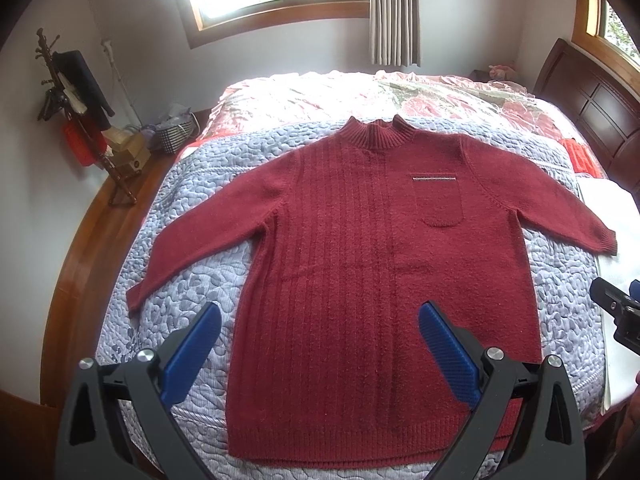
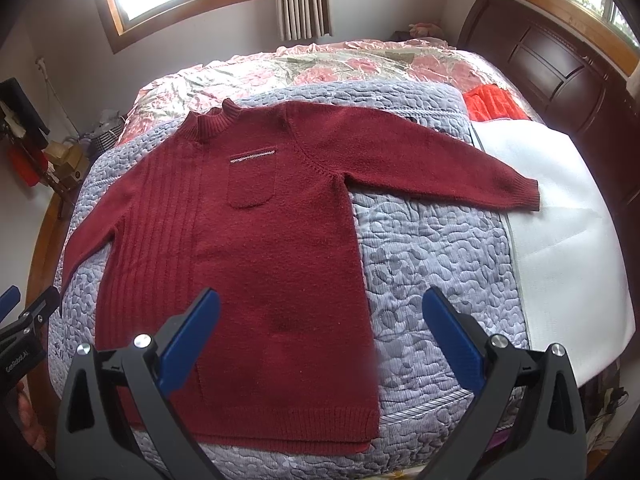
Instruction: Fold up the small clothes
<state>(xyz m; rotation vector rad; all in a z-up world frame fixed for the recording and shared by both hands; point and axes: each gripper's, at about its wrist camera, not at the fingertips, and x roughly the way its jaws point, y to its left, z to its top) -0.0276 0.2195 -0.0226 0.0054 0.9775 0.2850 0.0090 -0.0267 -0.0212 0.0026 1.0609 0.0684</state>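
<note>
A dark red knitted sweater [image 1: 360,264] lies flat and face up on the bed, collar at the far end, both sleeves spread out to the sides, a chest pocket with a silver trim on its right half. My left gripper [image 1: 320,316] hovers open above the sweater's lower part, blue pads wide apart, nothing held. My right gripper [image 2: 320,304] is open too, above the sweater's [image 2: 248,248] lower right edge, its left finger over the knit, its right one over the quilt. The right gripper's tip [image 1: 616,312] shows at the left wrist view's right edge.
The sweater rests on a grey-blue quilt [image 1: 192,280] over a floral bedspread [image 1: 360,92]. A white sheet [image 2: 560,216] and a red cloth [image 2: 496,104] lie to the right. A dark wooden headboard [image 2: 560,60] stands at far right; a coat rack [image 1: 76,112] and boxes at left.
</note>
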